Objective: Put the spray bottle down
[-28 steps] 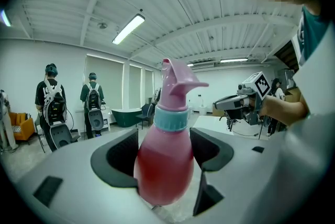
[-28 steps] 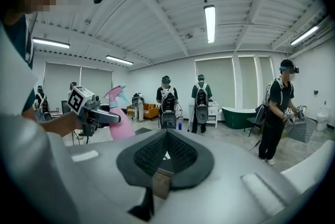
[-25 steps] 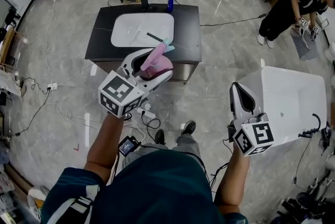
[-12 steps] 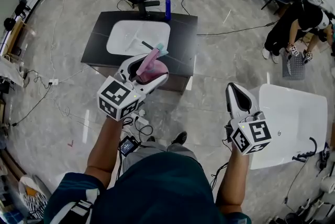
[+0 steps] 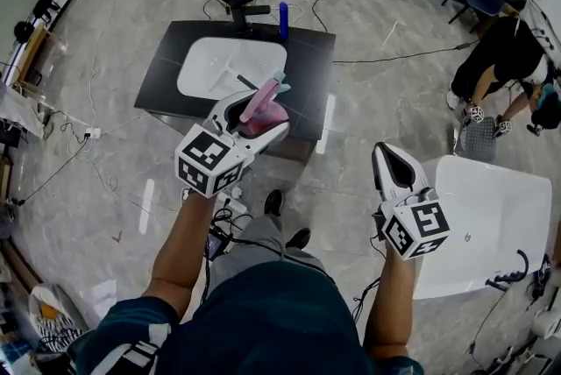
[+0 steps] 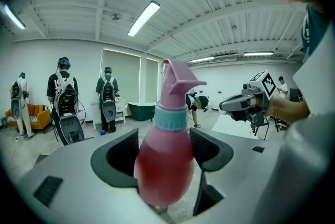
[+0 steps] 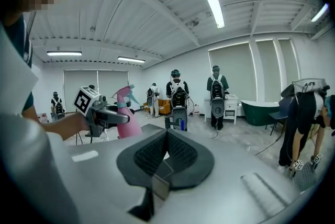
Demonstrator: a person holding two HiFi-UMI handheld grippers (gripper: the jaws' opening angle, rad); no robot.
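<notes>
Not down yet: the left hand-held gripper [image 5: 256,117] is pinching the pink spray bottle [image 5: 261,105] mid-frame, held up by the dark counter [image 5: 308,71]. The right hand-held gripper [image 5: 392,165] is pressed together and empty. Lowering and letting go are left.

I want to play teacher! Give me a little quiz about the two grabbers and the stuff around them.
1. True or false: the left gripper is clamped on the pink spray bottle.
2. Pick one. The right gripper's jaws are: A) together with nothing between them, B) closed on a sponge, C) wide apart.
3. Short answer: what colour is the bottle standing on the dark counter beyond the white basin?

Key: 1 true. 2 A. 3 blue.
</notes>
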